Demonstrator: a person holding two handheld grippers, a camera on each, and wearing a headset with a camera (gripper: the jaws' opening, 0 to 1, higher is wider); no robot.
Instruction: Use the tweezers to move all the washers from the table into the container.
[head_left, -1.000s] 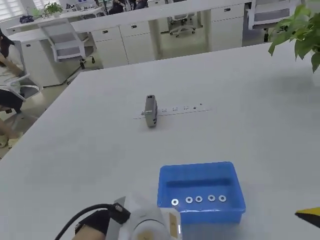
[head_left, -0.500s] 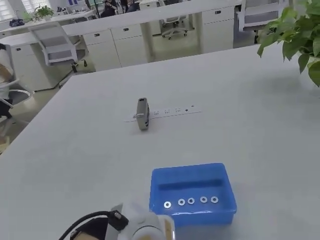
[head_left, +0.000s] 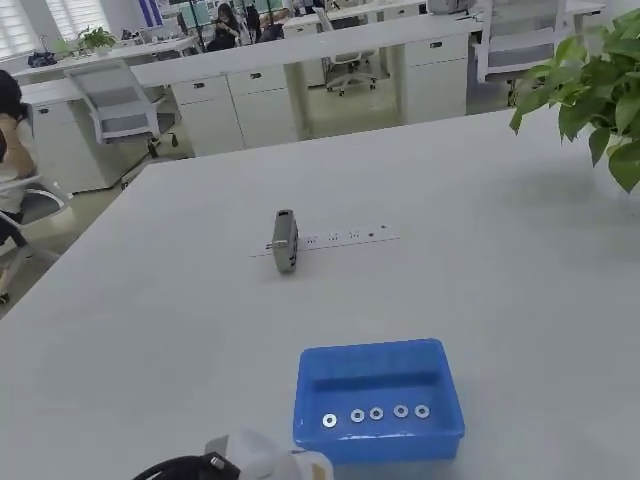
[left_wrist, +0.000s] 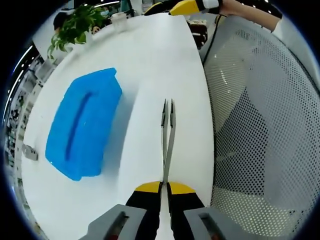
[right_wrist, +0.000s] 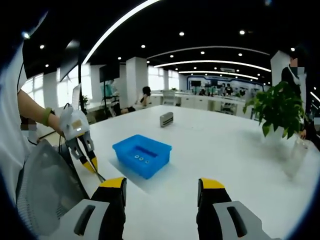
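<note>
Five washers (head_left: 376, 413) in a row inside the container (head_left: 372, 350), adapter (head_left: 285, 240) beyond it on the table (head_left: 500, 250)

Held in the left gripper (left_wrist: 164, 189): tweezers (left_wrist: 168, 135), pointing ahead along the table's edge.
Yellow-tipped jaws pinched on the rear end of the tweezers; the two tips stand slightly apart above the white table (left_wrist: 145, 65). Blue container (left_wrist: 82, 125) on the table left of the tweezers, clear of them; its inside is too foreshortened to read. Small grey block (left_wrist: 29, 151) past the container. Leafy plant (left_wrist: 75, 27) at the far end. Mesh chair (left_wrist: 265, 115) to the right, off the table. Yellow tip at the top edge, probably the right gripper (left_wrist: 186, 7).
</note>
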